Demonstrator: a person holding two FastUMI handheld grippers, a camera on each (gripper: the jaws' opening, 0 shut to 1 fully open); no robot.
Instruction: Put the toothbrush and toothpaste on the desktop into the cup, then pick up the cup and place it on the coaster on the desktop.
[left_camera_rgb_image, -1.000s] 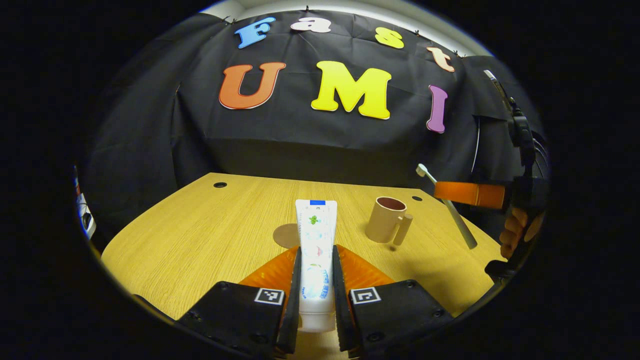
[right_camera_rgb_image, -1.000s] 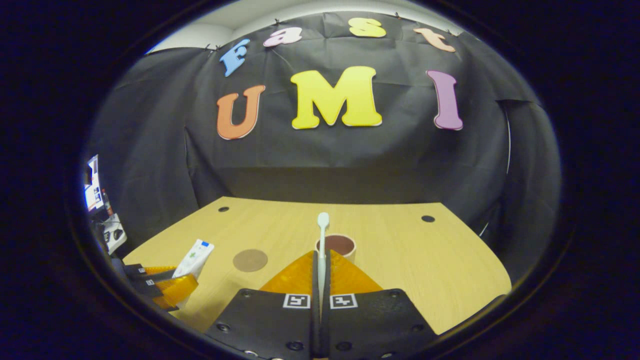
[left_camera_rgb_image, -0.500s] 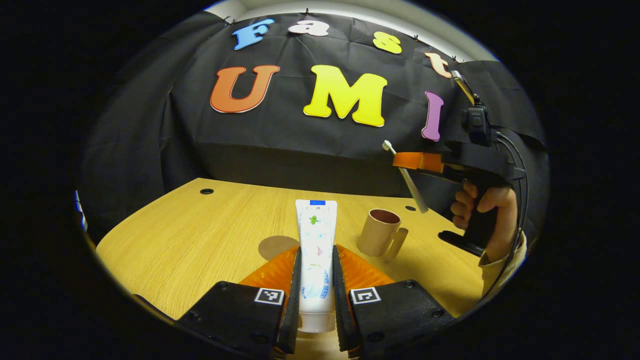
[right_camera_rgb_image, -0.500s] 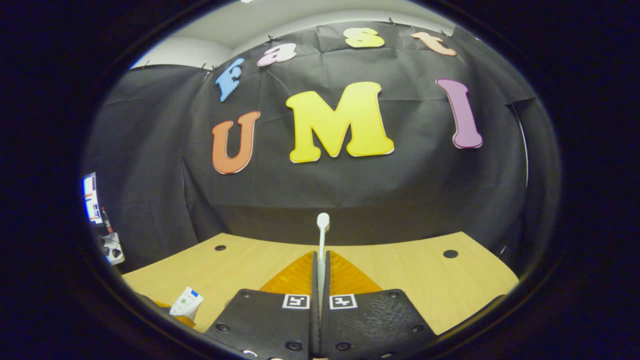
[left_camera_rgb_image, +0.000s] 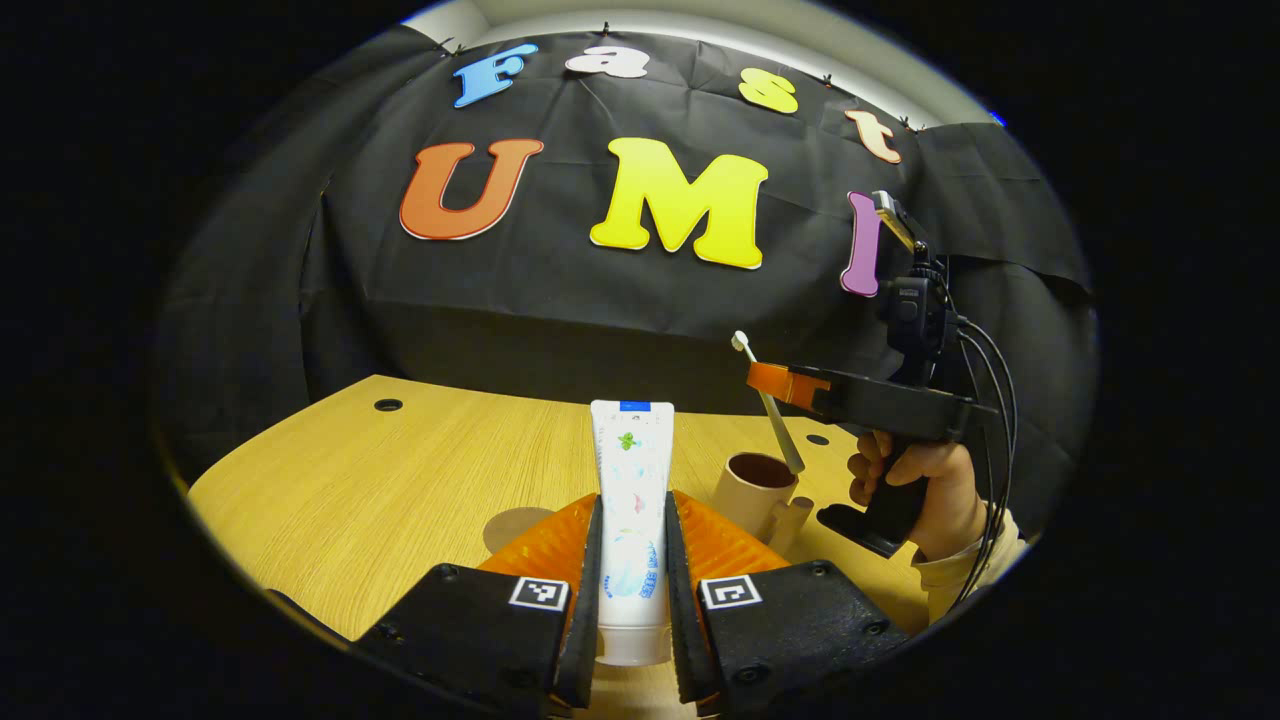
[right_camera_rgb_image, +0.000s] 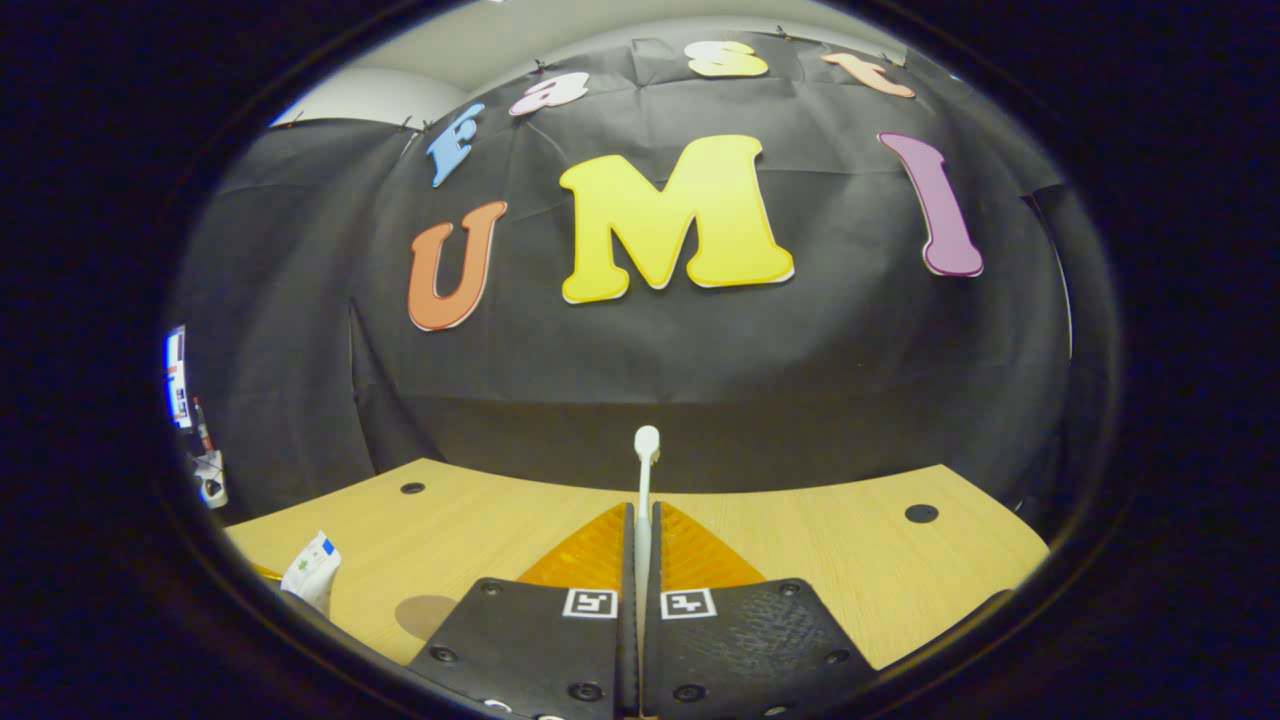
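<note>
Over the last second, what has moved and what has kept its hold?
The right gripper has carried the white toothbrush from beside the beige cup to above its mouth. The left gripper stays shut on the white toothpaste tube; the cup stays put.

The left gripper (left_camera_rgb_image: 633, 560) has orange ribbed fingers (left_camera_rgb_image: 545, 540) on black screwed blocks with square markers. Black cables trail from the right gripper (left_camera_rgb_image: 775, 380); the hand (left_camera_rgb_image: 925, 485) wears a pale cuff.
</note>
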